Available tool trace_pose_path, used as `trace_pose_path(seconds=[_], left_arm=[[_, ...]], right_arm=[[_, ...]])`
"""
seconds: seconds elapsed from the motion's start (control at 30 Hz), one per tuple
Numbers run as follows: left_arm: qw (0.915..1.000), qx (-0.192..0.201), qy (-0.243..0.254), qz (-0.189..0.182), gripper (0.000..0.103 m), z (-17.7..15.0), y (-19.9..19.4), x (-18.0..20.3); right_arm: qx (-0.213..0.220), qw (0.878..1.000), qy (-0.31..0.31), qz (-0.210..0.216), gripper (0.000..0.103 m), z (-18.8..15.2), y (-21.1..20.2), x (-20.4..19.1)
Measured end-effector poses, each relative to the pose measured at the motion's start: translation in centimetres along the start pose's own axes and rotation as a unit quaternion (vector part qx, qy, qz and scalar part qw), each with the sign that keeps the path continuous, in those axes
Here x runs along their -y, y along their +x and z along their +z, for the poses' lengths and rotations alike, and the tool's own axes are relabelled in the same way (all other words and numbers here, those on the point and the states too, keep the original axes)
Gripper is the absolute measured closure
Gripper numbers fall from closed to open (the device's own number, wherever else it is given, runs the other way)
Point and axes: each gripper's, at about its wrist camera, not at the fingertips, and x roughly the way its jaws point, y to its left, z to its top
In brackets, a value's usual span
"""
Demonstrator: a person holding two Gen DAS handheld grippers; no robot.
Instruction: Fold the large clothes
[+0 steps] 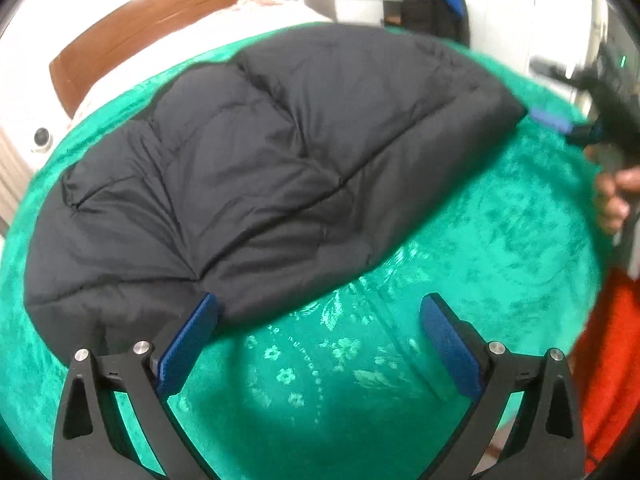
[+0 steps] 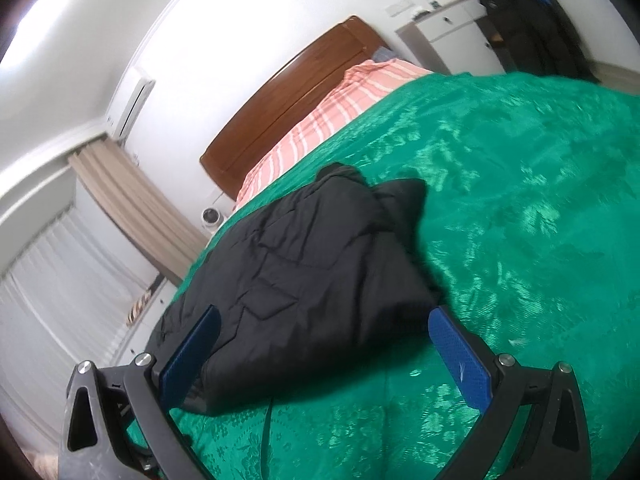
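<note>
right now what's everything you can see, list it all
black quilted puffer jacket: one, black, folded on the bed
green patterned satin bedspread: one, green, covering the bed under the jacket
pink striped bedding: one, pink and white, at the head of the bed
brown wooden headboard: one, brown, against the wall
white cabinet: one, white, beside the headboard
dark clothes with a blue piece: one pile, black and blue, by the cabinet
beige curtain: one, beige, by the window
left claw: one, blue pads, open at the jacket's near edge
right claw: one, blue pads, open around a jacket corner
</note>
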Motion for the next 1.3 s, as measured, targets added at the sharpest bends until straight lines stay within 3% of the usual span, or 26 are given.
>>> trace_pose_path(seconds=[0.17, 0.3, 0.4, 0.47, 0.53, 0.7, 0.8, 0.87, 0.9, 0.93, 1.0, 1.07, 1.2, 1.3], left_arm=[[0.9929, 0.048, -0.105, -0.026, 0.002, 1.4, -2.2, -3.7], [0.9849, 0.058, -0.162, -0.022, 0.002, 3.8, -1.3, -6.2], [0.9872, 0.062, -0.147, -0.001, 0.002, 6.7, 1.1, -6.9], [0.9900, 0.035, -0.136, 0.018, 0.003, 7.4, 3.6, -6.7], [0.9913, 0.004, -0.131, 0.012, 0.002, 6.7, 6.2, -6.6], [0.9938, 0.017, -0.106, 0.031, 0.001, 5.4, 7.3, -5.2], [0.9938, 0.014, -0.108, 0.025, 0.001, 5.3, 7.6, -4.9], [0.9942, 0.012, -0.104, 0.026, 0.001, 5.3, 7.5, -4.8], [0.9943, 0.012, -0.103, 0.026, 0.001, 5.4, 7.5, -5.0], [0.9943, 0.013, -0.103, 0.026, 0.001, 5.3, 7.6, -5.2], [0.9941, 0.015, -0.104, 0.025, 0.001, 5.5, 7.7, -5.9], [0.9942, 0.014, -0.104, 0.022, 0.001, 5.6, 7.7, -6.0], [0.9917, -0.018, -0.125, -0.021, 0.007, 6.0, 5.4, -7.6], [0.9838, 0.007, -0.174, -0.043, 0.007, 4.6, 0.3, -11.7]], right_arm=[[-0.006, 0.999, 0.036, 0.006, 0.001, 0.1, 0.4, 1.3], [-0.017, 0.999, 0.038, 0.013, 0.001, -0.1, 1.0, 1.0], [-0.029, 0.999, 0.030, 0.025, 0.001, -0.4, 1.6, 0.5], [-0.041, 0.998, 0.028, 0.036, 0.001, -0.7, 2.0, 0.1], [-0.051, 0.997, 0.044, 0.049, 0.001, -1.0, 2.6, 0.3], [-0.073, 0.986, 0.122, 0.092, 0.000, 0.6, 6.8, 1.4], [-0.079, 0.984, 0.145, 0.066, 0.000, 1.8, 10.0, 1.9], [-0.086, 0.984, 0.141, 0.069, 0.009, 2.8, 11.9, 0.7], [-0.092, 0.986, 0.125, 0.065, 0.032, 3.3, 12.5, -0.5], [-0.092, 0.990, 0.095, 0.046, 0.050, 3.8, 12.5, -2.0], [-0.081, 0.997, -0.012, 0.007, 0.059, 4.7, 11.8, -6.9], [-0.069, 0.987, -0.140, -0.034, 0.061, 4.9, 11.0, -12.9], [-0.043, 0.945, -0.317, -0.064, 0.062, 3.9, 10.6, -22.9], [-0.038, 0.896, -0.434, -0.081, 0.062, 1.3, 11.7, -29.5]])
